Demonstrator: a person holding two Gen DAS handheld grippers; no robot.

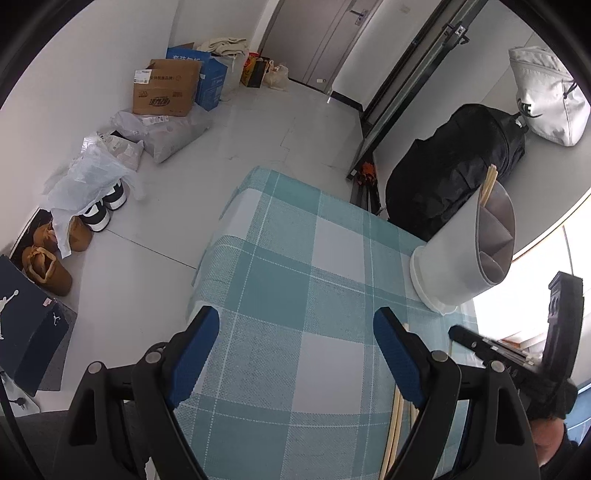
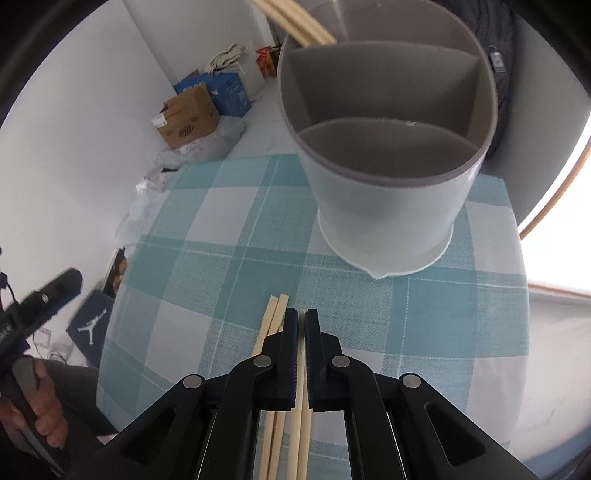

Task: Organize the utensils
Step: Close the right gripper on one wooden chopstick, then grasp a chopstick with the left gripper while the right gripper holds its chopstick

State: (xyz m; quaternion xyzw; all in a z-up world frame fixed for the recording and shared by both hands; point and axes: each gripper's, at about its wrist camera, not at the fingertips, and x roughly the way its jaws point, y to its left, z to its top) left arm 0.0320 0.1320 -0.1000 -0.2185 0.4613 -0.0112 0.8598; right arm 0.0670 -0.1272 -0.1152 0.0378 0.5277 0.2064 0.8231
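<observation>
Now I am picking up one chopstick (image 2: pixel 300 413) with my right gripper (image 2: pixel 301 314). Its two black fingers are squeezed together on the stick, and the thin pale stick is showing in the slit between them. Two more chopsticks (image 2: pixel 271 325) are lying side by side on the checked tablecloth (image 2: pixel 207 266), just beside my fingers on the left, and they are not being held.

To do this step well, I think I should be keeping the squeeze tight so the stick is not slipping or swinging. I should be lifting it high enough to clear the rim of the grey holder (image 2: pixel 384 192), which is standing upright on the cloth ahead of me. The holder has three parts inside. Some chopsticks (image 2: pixel 295 22) are already leaning out of the far part at the back, so I guess mine belongs there too. I should be tipping the stick upright before letting it go, or it may knock on the rim and fall out.

My right gripper is pointing steeply down at the table, with the holder just ahead.

My left gripper (image 1: pixel 295 347) is also pointing down over the cloth. Its blue pads (image 1: pixel 195 354) are wide apart and nothing is between them. It is waiting off to the side, well away from the holder (image 1: pixel 461 258).
</observation>
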